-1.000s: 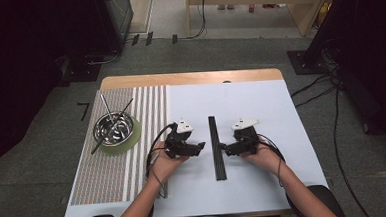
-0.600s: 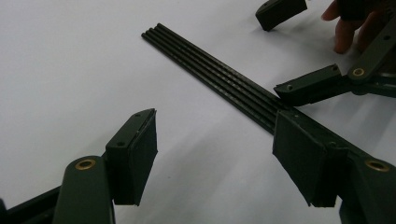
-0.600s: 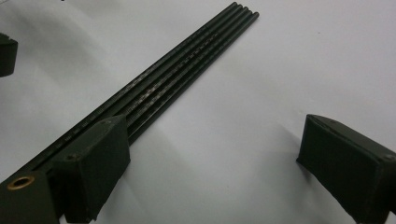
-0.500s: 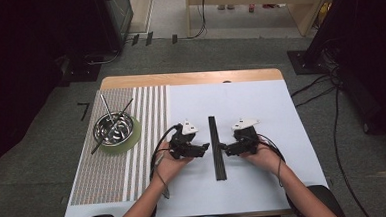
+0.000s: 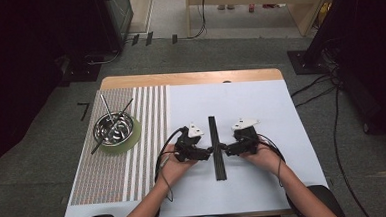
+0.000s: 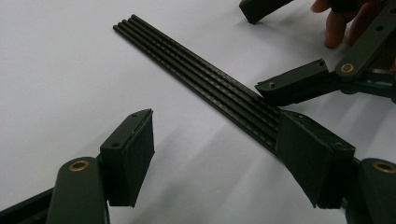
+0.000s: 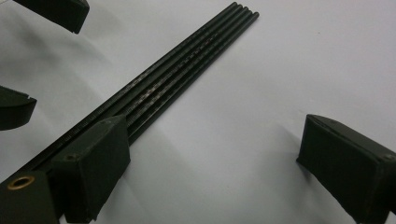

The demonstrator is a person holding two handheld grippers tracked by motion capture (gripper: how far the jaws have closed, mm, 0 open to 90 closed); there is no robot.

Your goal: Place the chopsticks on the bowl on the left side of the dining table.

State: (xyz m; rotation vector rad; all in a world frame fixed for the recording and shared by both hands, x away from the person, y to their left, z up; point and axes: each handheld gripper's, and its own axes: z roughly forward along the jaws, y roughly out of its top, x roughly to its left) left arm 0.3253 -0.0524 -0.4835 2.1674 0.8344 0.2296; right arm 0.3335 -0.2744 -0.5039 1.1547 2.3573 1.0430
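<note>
Both claws are spread wide with nothing pinched: the left claw [image 5: 209,150] and the right claw [image 5: 222,148] face each other across the bundle of black rods [image 5: 215,147], which lies flat near the middle of the table [image 5: 260,100], a bit toward the near edge. I think no rod is picked up yet, so all the lifting is left. The near ends of the rods hide behind the claws, and what sits in the bowl [image 5: 114,128] by the left edge is hard to make out.

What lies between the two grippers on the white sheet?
In the high view, the bundle of black rods lies lengthwise between the left gripper and the right gripper, both open.
</note>
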